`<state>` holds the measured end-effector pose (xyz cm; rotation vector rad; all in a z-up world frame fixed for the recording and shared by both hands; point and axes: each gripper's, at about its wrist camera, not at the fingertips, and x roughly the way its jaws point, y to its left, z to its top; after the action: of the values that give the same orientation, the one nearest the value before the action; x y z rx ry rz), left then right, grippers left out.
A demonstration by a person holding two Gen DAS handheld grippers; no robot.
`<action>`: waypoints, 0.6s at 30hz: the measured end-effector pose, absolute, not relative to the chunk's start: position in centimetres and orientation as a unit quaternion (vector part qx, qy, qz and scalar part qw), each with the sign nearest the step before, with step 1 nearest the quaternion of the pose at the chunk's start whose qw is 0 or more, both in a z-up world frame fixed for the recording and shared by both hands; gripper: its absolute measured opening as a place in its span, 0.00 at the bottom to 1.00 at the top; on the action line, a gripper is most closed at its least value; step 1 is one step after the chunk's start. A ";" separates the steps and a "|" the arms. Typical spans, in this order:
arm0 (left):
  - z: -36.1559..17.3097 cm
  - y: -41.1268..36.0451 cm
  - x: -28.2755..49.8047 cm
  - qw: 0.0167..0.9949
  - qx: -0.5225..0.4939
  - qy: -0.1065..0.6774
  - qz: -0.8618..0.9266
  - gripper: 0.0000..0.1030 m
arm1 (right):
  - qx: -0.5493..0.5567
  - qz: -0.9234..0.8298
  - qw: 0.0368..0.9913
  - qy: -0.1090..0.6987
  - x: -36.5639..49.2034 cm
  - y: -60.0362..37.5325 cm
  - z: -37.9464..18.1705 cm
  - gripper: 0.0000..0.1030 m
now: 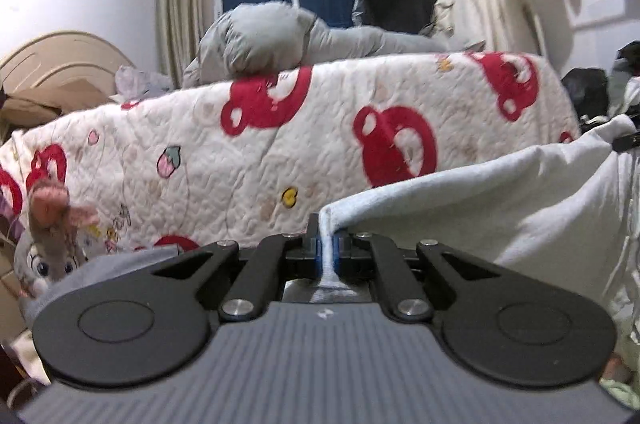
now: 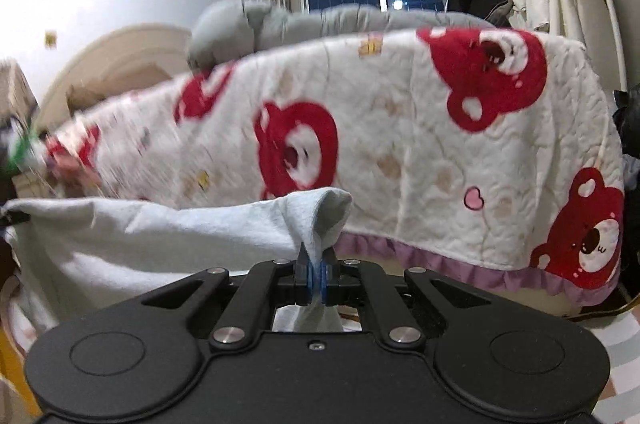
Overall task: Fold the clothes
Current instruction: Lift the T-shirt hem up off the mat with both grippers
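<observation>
The left hand-held gripper (image 1: pixel 327 248) is pinching one corner of a pale blue-white garment (image 1: pixel 500 208), its jaws closed on the fabric with a strip of cloth showing behind them. The right hand-held gripper (image 2: pixel 316 270) is clamping the opposite corner of the same garment (image 2: pixel 160 236), where the cloth is bunching into a small peak just above the jaws.

From the left gripper the garment is running off toward 2 o'clock, to the far edge of its view. From the right gripper it is stretching toward 9 o'clock. So the long axis is lying crosswise between the two hands, the top edge pulled fairly taut and the body hanging below it. Neither hand is nearer, since each is holding one end.

The bed, under a quilt with red bears (image 2: pixel 400 128), is lying ahead at 12 o'clock in both views. The garment is hanging in front of it, and laying it flat will probably mean carrying both corners forward together.
</observation>
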<state>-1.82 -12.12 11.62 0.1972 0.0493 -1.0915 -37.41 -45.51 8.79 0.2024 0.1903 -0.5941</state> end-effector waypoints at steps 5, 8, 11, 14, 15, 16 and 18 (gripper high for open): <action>10.4 -12.3 -1.4 0.819 0.124 0.096 -0.552 0.05 | 0.124 -0.291 0.943 0.106 -39.7 -44.0 9.5 0.04; 6.9 -14.2 -0.5 0.809 0.137 0.149 -0.552 0.05 | 0.138 -0.296 0.935 0.137 -39.6 -45.0 7.2 0.04; 3.7 -17.3 0.7 0.809 0.134 0.188 -0.541 0.05 | 0.164 -0.303 0.925 0.159 -38.6 -46.9 4.3 0.04; 1.3 -21.9 3.3 0.803 0.156 0.214 -0.533 0.05 | 0.188 -0.306 0.915 0.184 -36.6 -50.4 1.4 0.04; 0.6 -24.1 4.5 0.800 0.166 0.221 -0.533 0.05 | 0.195 -0.307 0.910 0.200 -35.4 -52.1 0.5 0.04; -0.2 -26.3 5.8 0.796 0.174 0.230 -0.532 0.05 | 0.200 -0.309 0.903 0.219 -33.9 -54.0 -0.4 0.04; -2.4 -31.5 9.0 0.791 0.167 0.263 -0.527 0.05 | 0.198 -0.322 0.888 0.260 -30.3 -58.4 -2.2 0.03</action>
<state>9.04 -31.53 -2.42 0.3589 0.5652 -1.1345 -30.30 -58.44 -2.19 0.4122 0.5410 -0.6687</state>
